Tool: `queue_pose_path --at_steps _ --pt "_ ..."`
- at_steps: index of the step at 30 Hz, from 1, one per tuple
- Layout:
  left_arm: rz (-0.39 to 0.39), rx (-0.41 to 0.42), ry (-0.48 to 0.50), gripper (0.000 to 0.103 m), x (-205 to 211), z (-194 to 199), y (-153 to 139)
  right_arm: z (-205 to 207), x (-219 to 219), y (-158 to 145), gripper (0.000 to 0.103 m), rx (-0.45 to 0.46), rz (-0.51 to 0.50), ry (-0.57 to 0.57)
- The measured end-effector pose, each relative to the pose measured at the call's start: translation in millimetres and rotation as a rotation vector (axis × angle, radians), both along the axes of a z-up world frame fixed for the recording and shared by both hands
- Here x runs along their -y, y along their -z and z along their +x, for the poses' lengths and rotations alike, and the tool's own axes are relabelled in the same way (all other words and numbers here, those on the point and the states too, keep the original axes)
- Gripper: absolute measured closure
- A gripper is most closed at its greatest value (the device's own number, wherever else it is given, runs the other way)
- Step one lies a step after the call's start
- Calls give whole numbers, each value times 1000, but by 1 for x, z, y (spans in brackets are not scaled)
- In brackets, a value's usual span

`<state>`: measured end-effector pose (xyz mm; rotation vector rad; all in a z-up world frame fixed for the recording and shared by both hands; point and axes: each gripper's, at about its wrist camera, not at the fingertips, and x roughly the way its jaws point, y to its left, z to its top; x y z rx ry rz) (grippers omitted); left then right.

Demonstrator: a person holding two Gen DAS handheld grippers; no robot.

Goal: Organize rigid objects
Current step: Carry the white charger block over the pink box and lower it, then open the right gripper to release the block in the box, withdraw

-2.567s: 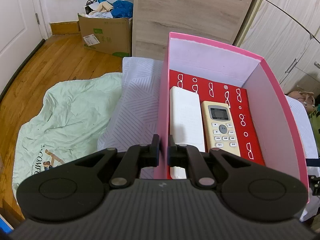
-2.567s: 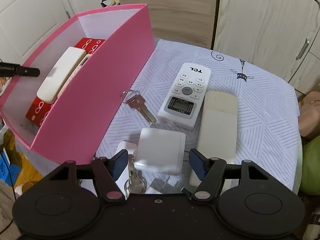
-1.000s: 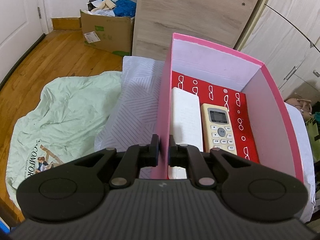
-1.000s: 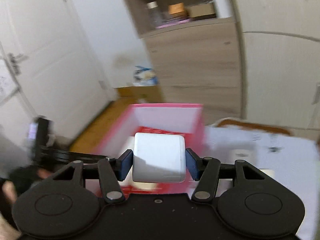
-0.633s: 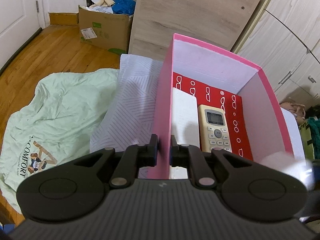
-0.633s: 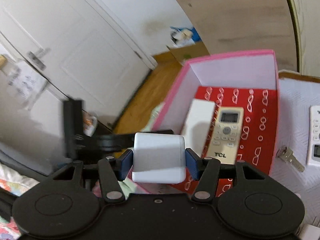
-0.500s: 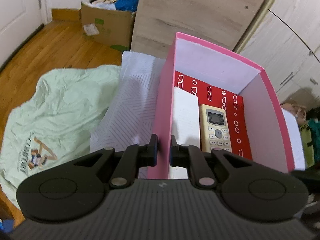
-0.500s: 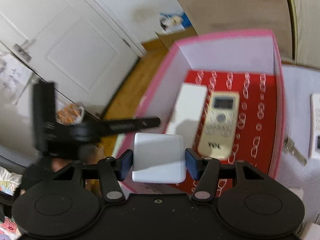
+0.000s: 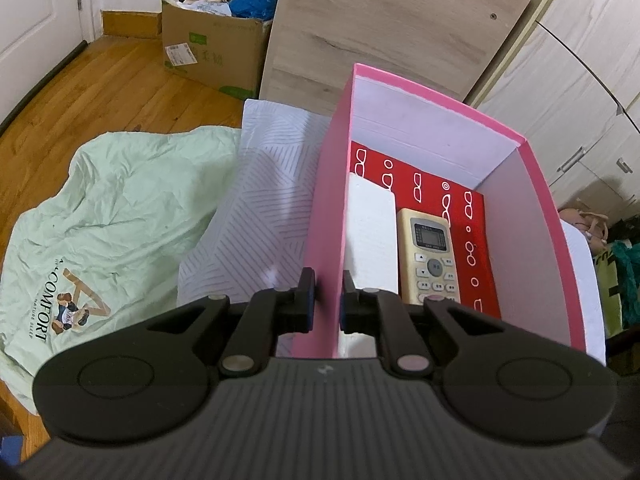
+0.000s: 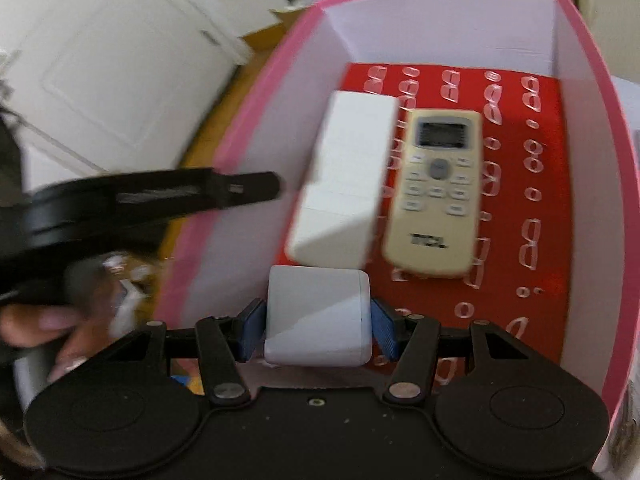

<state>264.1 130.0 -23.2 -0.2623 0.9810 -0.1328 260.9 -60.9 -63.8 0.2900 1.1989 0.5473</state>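
My left gripper (image 9: 327, 298) is shut on the near left wall of the pink box (image 9: 328, 216). The box has a red patterned floor with a white rectangular block (image 9: 370, 236) and a beige TCL remote (image 9: 432, 256) lying side by side. In the right wrist view my right gripper (image 10: 319, 326) is shut on a small white square block (image 10: 318, 316) and holds it over the near left part of the pink box (image 10: 616, 184), just short of the white block (image 10: 344, 176) and beige remote (image 10: 438, 188). The left gripper (image 10: 276, 188) shows there, blurred, at the box's left wall.
The box stands on a white striped cloth (image 9: 264, 200). A pale green sheet (image 9: 92, 216) lies to the left over wooden floor. A cardboard box (image 9: 212, 52) and a wooden panel (image 9: 380, 36) stand behind. Wardrobe doors (image 9: 580, 92) are on the right.
My right gripper has carried the small white block from above the table in over the pink box and lowered it toward the box floor. My left gripper keeps its hold on the wall.
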Motion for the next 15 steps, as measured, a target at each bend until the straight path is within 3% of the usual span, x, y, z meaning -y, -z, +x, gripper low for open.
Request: queue_pose_path --at_steps 4,8,11,15 --pt "7 0 -1 93 3 0 0 6 0 3 41 -43 16 29" --pt "13 -4 -4 93 6 1 -1 13 6 4 40 -124 145 47" --pt "13 -3 -2 93 6 1 -1 13 15 -10 40 -84 148 40" --pt "12 -3 -2 93 5 1 -3 5 31 -43 40 53 137 7"
